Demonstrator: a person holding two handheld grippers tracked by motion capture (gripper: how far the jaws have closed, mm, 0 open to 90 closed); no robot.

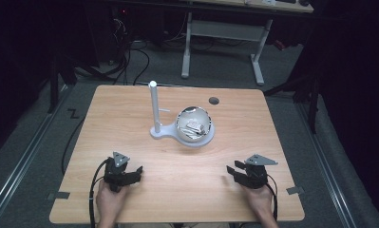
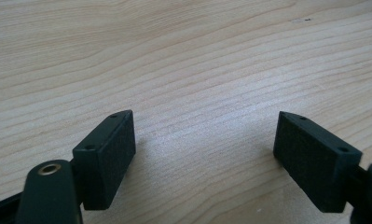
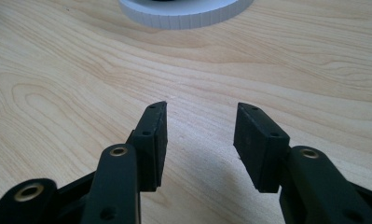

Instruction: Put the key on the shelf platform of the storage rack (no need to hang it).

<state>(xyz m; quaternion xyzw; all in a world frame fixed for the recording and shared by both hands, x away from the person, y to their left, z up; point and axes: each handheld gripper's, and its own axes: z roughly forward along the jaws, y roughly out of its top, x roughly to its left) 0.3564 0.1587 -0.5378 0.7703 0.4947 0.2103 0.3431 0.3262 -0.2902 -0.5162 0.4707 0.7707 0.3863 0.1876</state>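
A white stand [image 1: 165, 130] with an upright post [image 1: 154, 104] sits in the middle of the wooden table [image 1: 130, 99]. A shiny metal bowl [image 1: 194, 124] holding some small pale pieces rests on the stand's round base, whose ribbed rim [image 3: 183, 16] shows at the top of the right gripper view. My left gripper [image 1: 138, 172] rests near the front left, open, with bare wood between its pads [image 2: 111, 154]. Near the front right my right gripper [image 1: 229, 172] is open too, nothing between its pads [image 3: 153, 142].
A dark round hole [image 1: 213, 100] is set in the tabletop behind the bowl. Beyond the table stand a white desk frame [image 1: 222, 42] and cables [image 1: 130, 57] on the grey floor. The surroundings are dark.
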